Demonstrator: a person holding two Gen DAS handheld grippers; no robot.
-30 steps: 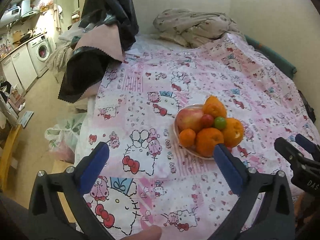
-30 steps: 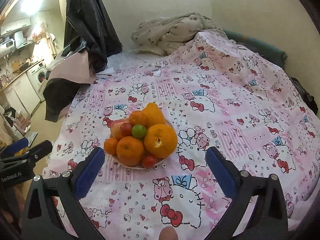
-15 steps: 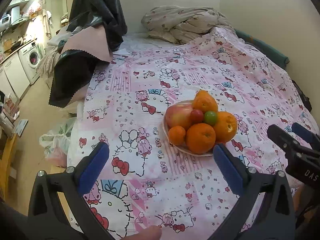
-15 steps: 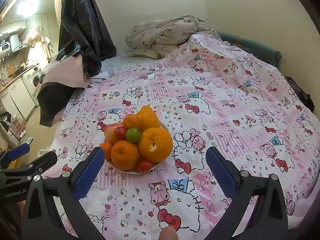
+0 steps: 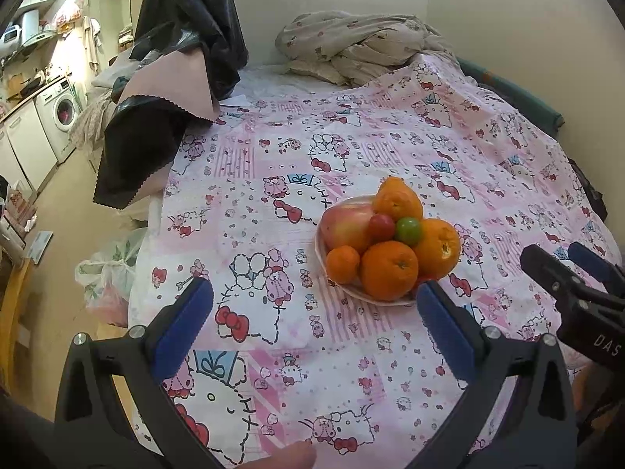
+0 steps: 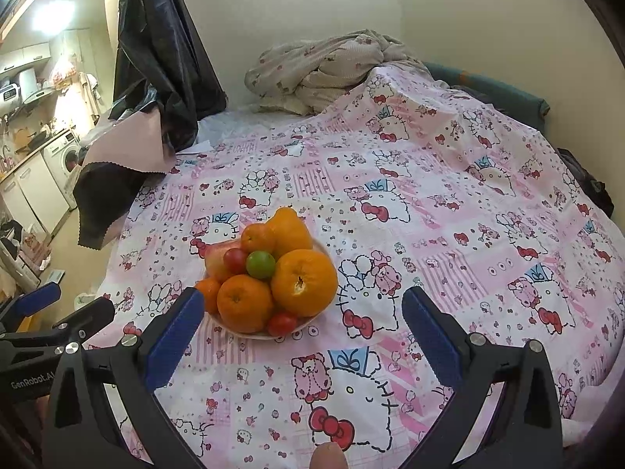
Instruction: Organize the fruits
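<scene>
Fruits heaped on one shallow plate, which rests on a pink cartoon-print bedsheet spread over the bed. Contents, left wrist view: apple at the pile's 10 o'clock; tall orange at 12 o'clock; large orange at 3 o'clock; front orange at 6 o'clock; small mandarin at 8 o'clock; red cherry tomato and green tomato side by side on top, touching. Right wrist view adds a second red tomato at the plate's near rim, 5 o'clock of the pile, and a further small orange against the tall one. Left claw: released, blue pads wide apart, nothing held; the plate lies ahead at its 1 o'clock, near its right pad, apart from it. Right claw: released, spread wide, empty; the plate lies ahead at its 11 o'clock, just by its left pad, whether touching cannot be told. Each claw shows at the edge of the other's view, the plate between them. Surroundings: crumpled blanket at 12 o'clock by the wall; black sheeting hanging at 10 o'clock; washing machine at 9 o'clock; plastic bag on the floor beside the bed.
</scene>
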